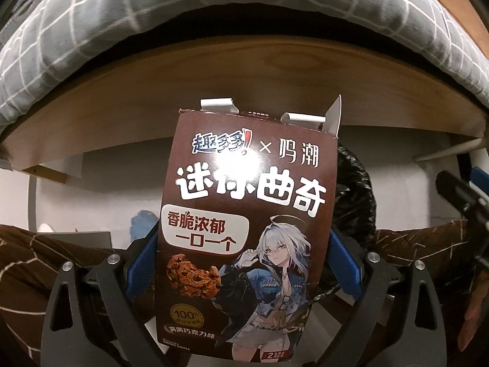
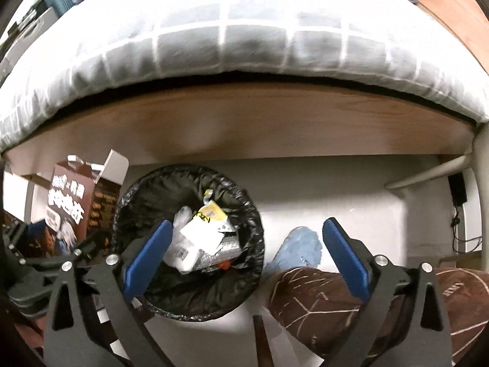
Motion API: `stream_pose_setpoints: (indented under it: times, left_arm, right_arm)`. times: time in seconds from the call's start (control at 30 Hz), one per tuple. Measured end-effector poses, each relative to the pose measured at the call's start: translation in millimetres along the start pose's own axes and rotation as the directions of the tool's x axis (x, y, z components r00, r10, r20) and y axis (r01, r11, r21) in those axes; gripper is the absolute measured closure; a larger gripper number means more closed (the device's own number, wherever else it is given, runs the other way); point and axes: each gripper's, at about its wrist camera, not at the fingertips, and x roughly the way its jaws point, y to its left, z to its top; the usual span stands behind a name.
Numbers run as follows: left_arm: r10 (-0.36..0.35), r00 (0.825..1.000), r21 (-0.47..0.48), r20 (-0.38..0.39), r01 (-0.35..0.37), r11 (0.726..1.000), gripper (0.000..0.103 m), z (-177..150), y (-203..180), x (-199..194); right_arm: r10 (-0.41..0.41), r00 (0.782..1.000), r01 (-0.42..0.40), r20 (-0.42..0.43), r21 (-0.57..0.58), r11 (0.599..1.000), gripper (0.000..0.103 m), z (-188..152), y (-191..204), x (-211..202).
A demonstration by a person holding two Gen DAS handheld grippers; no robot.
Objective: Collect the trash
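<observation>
A brown cookie box point(image 1: 244, 235) with white Chinese lettering, a chocolate cookie and a silver-haired cartoon figure is clamped upright between the blue pads point(image 1: 343, 263) of the left tool point(image 1: 241, 263). Its top flaps are torn open. In the right wrist view the same box point(image 2: 65, 205) sits just left of a round trash bin point(image 2: 189, 238) lined with a black bag. Inside the bin lie a white wrapper, a yellow packet point(image 2: 212, 212) and some silvery packaging. The right tool point(image 2: 244, 253) hangs above the bin's right side with its blue fingers point(image 2: 345, 253) spread wide apart and nothing between them. A blue fuzzy slipper point(image 2: 301, 249) and a brown patterned trouser leg point(image 2: 336, 299) rest on the white floor point(image 2: 336, 202). Beyond stands a wooden bed frame point(image 2: 244, 122) under a grey checked quilt point(image 2: 214, 36).
</observation>
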Motion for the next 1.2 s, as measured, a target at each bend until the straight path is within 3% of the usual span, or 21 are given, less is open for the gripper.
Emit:
stream_pose_setpoints:
  times: [0.27, 0.53, 0.83, 1.2]
  left_arm:
    - [-0.027, 1.0, 0.049, -0.006, 0.028, 0.998, 0.01, 0.0, -10.5, 1.9]
    - [-0.094, 0.996, 0.046, 0.003, 0.094, 0.994, 0.005, -2.1, -15.5, 4.3]
    - [-0.05, 0.999, 0.066, 0.016, 0.049, 0.997, 0.006, -7.0, -14.5, 3.1]
    - [0.019, 0.985, 0.029, 0.172, -0.024, 0.999, 0.006, 4.5, 7.5, -55.7]
  right_arm:
    - [-0.039, 0.999, 0.04, 0.033, -0.036, 0.999, 0.008, -0.2, -9.2, -12.7]
    - [-0.038, 0.999, 0.038, 0.01, 0.013, 0.999, 0.008, 0.2, -22.4, -4.9]
    - [-0.029, 0.999, 0.029, 0.013, 0.04, 0.999, 0.008, 1.7, -27.7, -1.3]
    - [0.022, 0.991, -0.022, 0.13, 0.0, 1.0, 0.008, 23.4, -6.8, -43.4]
